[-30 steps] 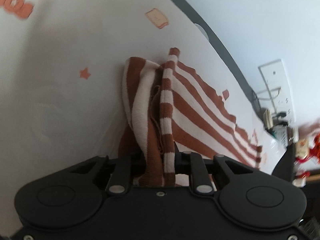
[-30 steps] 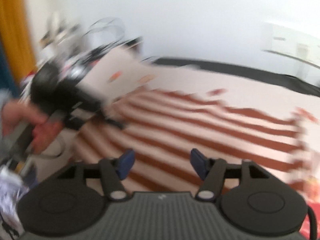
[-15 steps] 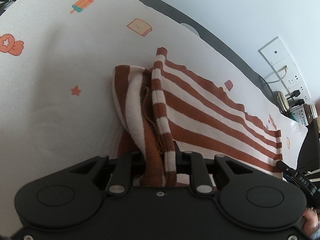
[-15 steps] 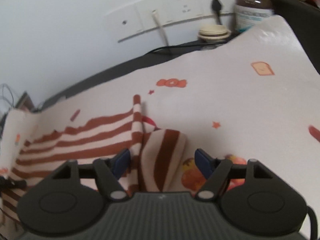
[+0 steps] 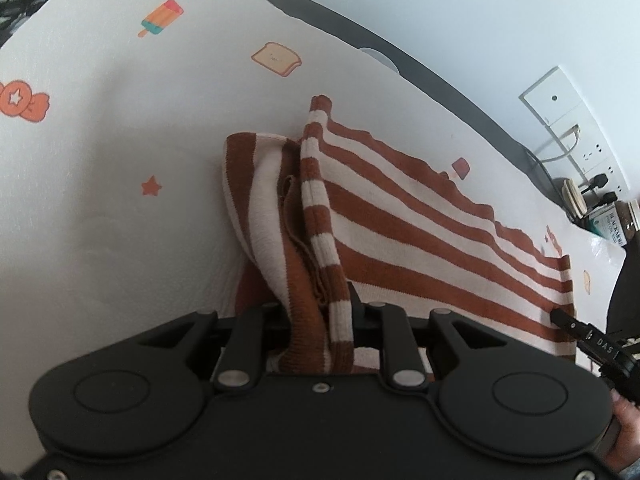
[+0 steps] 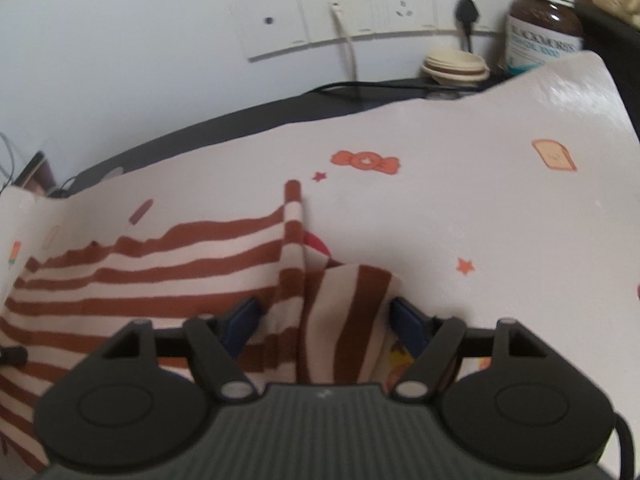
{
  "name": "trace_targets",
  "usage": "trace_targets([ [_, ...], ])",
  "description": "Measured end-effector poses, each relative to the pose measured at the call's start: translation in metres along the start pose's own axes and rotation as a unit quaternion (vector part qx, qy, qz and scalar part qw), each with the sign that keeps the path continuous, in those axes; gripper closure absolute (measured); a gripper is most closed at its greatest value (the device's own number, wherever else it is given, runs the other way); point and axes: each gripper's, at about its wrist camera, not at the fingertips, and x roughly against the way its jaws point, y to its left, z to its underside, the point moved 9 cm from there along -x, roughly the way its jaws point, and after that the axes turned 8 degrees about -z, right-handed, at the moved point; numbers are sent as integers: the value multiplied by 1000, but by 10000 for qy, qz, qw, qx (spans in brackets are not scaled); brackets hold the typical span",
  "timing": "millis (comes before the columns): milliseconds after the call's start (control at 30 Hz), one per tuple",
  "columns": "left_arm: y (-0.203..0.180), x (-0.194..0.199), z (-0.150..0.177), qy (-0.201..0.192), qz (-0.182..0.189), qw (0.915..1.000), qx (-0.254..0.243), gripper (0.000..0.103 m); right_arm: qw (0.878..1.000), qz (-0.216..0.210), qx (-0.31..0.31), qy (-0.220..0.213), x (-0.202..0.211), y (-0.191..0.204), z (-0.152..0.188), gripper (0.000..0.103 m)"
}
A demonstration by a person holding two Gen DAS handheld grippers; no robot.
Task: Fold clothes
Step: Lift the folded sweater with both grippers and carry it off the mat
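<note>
A brown-and-white striped knit garment (image 5: 408,220) lies spread on a white printed cloth (image 5: 100,168). My left gripper (image 5: 320,312) is shut on a bunched corner of it, and the fabric rises in a ridge between the fingers. My right gripper (image 6: 324,316) is open, its blue fingertips (image 6: 244,316) on either side of the garment's other bunched end (image 6: 344,312), with fabric lying between them. The right gripper's tip also shows in the left wrist view (image 5: 560,316) at the garment's far edge.
The cloth (image 6: 460,208) covers a dark table (image 6: 240,120) against a white wall with sockets (image 6: 360,12) and cables. A supplement bottle (image 6: 544,24) and small stacked dishes (image 6: 454,64) stand at the back right. Cluttered cables lie at the far left.
My right gripper swung round to the garment's right end and moved in over its bunched corner, jaws open. My left gripper kept its hold and shifted only slightly.
</note>
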Motion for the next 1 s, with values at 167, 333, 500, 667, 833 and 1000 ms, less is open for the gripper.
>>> trace_targets([
  [167, -3, 0, 0, -82, -109, 9998, -122, 82, 9997, -64, 218, -13, -1, 7, 4, 35],
  [333, -5, 1, 1, -209, -184, 9994, -221, 82, 9984, -381, 409, 17, -3, 22, 5, 79],
  [500, -7, 2, 3, -290, -267, 9989, -239, 84, 9983, -419, 408, -16, -1, 24, 4, 83],
  [667, -16, 12, 4, -462, -549, 9963, -465, 87, 9978, -570, 275, -209, 13, 21, -1, 85],
  [833, -34, 36, 4, -840, -476, 9931, -671, 88, 9939, -528, 807, -533, 40, 33, -13, 85],
  [1000, -45, 59, 8, -1212, -398, 9899, -621, 88, 9893, -528, 1050, -863, 65, 35, -25, 85],
])
